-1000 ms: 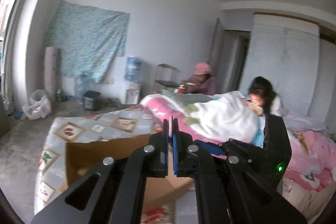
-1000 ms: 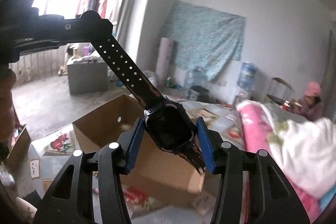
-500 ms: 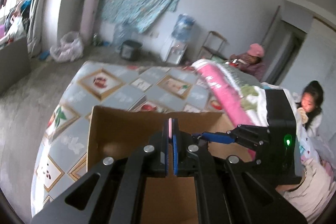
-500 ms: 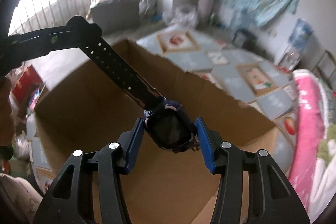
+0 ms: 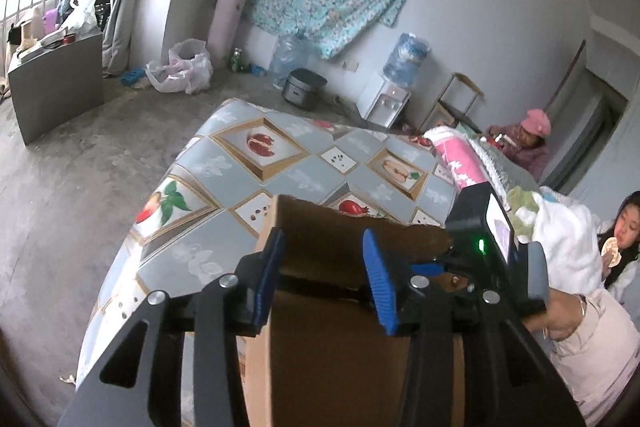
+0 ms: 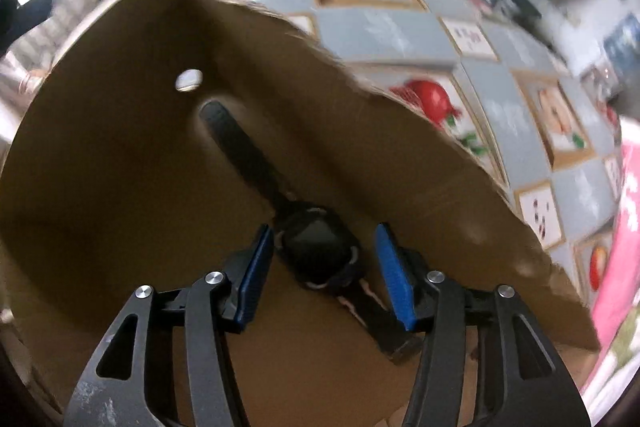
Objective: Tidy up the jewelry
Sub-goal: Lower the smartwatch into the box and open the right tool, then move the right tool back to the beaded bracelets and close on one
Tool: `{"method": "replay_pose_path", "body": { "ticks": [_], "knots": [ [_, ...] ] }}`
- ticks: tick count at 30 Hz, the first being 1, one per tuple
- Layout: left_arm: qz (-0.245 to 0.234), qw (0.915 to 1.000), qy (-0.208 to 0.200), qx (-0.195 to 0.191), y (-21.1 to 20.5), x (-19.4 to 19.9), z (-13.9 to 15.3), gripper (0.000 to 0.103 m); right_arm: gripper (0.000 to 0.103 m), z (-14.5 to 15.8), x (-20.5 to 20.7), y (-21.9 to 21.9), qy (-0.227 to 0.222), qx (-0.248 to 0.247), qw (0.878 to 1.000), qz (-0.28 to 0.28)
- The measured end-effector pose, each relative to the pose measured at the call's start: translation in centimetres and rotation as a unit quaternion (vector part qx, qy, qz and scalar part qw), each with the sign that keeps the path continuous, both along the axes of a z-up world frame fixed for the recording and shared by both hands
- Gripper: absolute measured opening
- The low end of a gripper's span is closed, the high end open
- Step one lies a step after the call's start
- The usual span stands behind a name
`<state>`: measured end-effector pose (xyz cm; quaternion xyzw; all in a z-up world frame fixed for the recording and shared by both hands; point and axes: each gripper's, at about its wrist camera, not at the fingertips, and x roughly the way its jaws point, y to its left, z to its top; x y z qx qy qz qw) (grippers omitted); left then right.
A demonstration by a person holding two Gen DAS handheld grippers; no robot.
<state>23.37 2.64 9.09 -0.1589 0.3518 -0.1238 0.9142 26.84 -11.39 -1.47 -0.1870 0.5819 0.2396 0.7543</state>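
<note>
A black smartwatch (image 6: 320, 251) with a long perforated strap (image 6: 240, 151) lies inside the open cardboard box (image 6: 120, 167). My right gripper (image 6: 324, 273) points steeply down into the box. Its jaws are opening, with the watch body between the blue pads (image 6: 392, 279) and a gap showing on the right side. My left gripper (image 5: 322, 275) hovers at the box's near wall (image 5: 340, 347), jaws opening with nothing between them. The right gripper's black housing with a green light (image 5: 480, 239) shows over the box in the left wrist view.
The box stands on a table covered with a grey fruit-pattern cloth (image 5: 248, 179). Pink and white bedding (image 5: 460, 163) lies at the table's right. A person in a pink hat (image 5: 534, 135) sits behind it, and another person (image 5: 624, 231) sits at the far right. A grey cabinet (image 5: 56, 83) stands on the left.
Both grippers tipped down toward the box. The left gripper let go of the strap end and opened. The right gripper carried the watch into the box and its pads came off it.
</note>
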Motion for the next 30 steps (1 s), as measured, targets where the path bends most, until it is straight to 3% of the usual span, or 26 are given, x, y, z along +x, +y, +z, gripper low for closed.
{"method": "replay_pose_path", "body": {
  "ticks": [7,9,15,18,24,30],
  "knots": [
    [-0.006,0.9995,-0.03,-0.005,2.0,-4.8,0.3,0.042,0.047,2.8,-0.8,-3.8,0.027,0.077,0.994,-0.071],
    [-0.007,0.9993,-0.037,-0.005,2.5,-6.2,0.2,0.043,0.035,1.4,-1.1,-3.4,0.071,0.084,0.991,-0.071],
    [-0.003,0.9994,-0.032,0.007,3.1,-9.4,-1.5,0.044,0.025,-3.7,-0.7,-0.9,0.139,0.067,0.984,-0.092],
    [-0.002,0.9997,-0.024,0.003,3.6,-10.4,-2.1,0.044,0.022,-2.9,0.0,-1.2,0.104,0.073,0.985,-0.118],
    [-0.008,0.9997,-0.024,0.001,4.4,-12.6,-2.4,0.044,0.024,-1.5,-0.8,-2.7,0.087,0.097,0.976,-0.172],
    [-0.017,0.9997,-0.014,0.009,4.5,-15.1,-3.5,0.05,0.034,7.5,-7.5,-5.7,-0.04,0.152,0.97,-0.185]
  ]
}}
